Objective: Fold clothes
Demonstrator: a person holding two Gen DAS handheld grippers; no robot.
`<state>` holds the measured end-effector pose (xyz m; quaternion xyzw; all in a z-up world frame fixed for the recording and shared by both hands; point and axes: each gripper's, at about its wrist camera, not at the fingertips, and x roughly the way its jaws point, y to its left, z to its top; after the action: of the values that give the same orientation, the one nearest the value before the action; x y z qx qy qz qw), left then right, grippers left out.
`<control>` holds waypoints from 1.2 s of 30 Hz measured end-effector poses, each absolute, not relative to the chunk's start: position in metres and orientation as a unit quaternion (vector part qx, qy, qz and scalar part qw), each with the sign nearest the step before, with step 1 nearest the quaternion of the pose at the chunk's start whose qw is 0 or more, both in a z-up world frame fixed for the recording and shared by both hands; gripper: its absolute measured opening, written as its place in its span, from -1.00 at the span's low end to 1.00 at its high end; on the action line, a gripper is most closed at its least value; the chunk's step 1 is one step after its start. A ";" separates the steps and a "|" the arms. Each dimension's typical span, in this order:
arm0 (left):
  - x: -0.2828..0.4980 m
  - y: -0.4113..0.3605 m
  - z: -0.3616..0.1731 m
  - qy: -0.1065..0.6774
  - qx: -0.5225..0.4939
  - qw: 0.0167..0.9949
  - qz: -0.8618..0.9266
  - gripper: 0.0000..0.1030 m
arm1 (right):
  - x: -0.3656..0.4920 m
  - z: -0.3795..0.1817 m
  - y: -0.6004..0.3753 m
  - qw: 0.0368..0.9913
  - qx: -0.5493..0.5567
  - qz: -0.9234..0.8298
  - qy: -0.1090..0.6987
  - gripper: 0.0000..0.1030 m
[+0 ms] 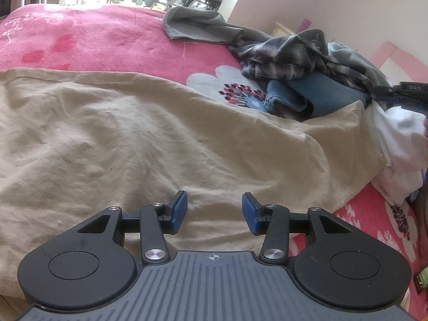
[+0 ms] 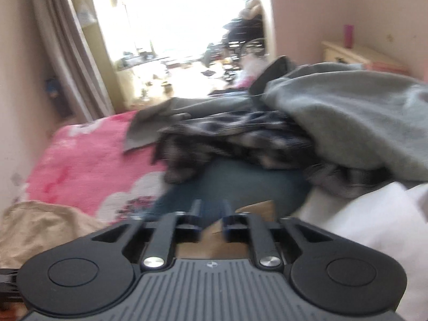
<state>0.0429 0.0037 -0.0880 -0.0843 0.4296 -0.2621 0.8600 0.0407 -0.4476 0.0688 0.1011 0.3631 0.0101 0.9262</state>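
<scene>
The beige cloth (image 1: 133, 133) lies spread on the bed (image 1: 88, 40), filling the left and centre of the left wrist frame; its long axis runs from the left edge of the frame to the right, where one corner (image 1: 355, 117) rises against the pile (image 1: 299, 61) of unfolded clothes; whether it is a garment or a sheet cannot be told, so no front or collar end can be named.

The left gripper (image 1: 214, 212) hovers low over the near edge of the cloth at lower centre; its jaws stand spread with bare fabric between the blue pads and nothing pinched.

The right gripper (image 2: 211, 214) shows at lower centre of the right wrist frame, which is blurred; its jaws stand close together, and a tan corner (image 2: 256, 208) shows just beside and behind them; whether they pinch it cannot be told.

The cloth lies directly ahead of and under the left jaws, so the left gripper is the nearer to its near edge; the right gripper is at the cloth's far right end, beside the white cloth (image 1: 401, 155) and the pile.

The cloth lies flat and single-layered as far as visible; this fits a piece laid out for folding or one being smoothed between folds.
</scene>
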 end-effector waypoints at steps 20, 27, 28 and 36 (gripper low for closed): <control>0.045 0.002 -0.091 0.426 -0.085 0.865 -0.251 -0.13 | -0.008 0.112 -0.421 0.969 -0.026 0.007 0.244 -0.98; 0.046 0.001 -0.091 0.426 -0.084 0.866 -0.248 -0.13 | 0.028 0.088 -0.454 0.938 0.064 -0.009 0.340 -0.89; 0.046 0.001 -0.091 0.426 -0.083 0.866 -0.248 -0.13 | 0.037 0.080 -0.458 0.932 0.080 -0.009 0.354 -0.62; 0.045 0.000 -0.091 0.428 -0.076 0.866 -0.248 -0.13 | 0.083 0.024 -0.471 0.897 0.084 -0.052 0.431 0.00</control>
<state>0.0446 -0.0002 -0.0905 -0.0764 0.4278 -0.2477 0.8659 0.0829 -0.4708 0.0244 0.0843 0.4306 -0.0518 0.8971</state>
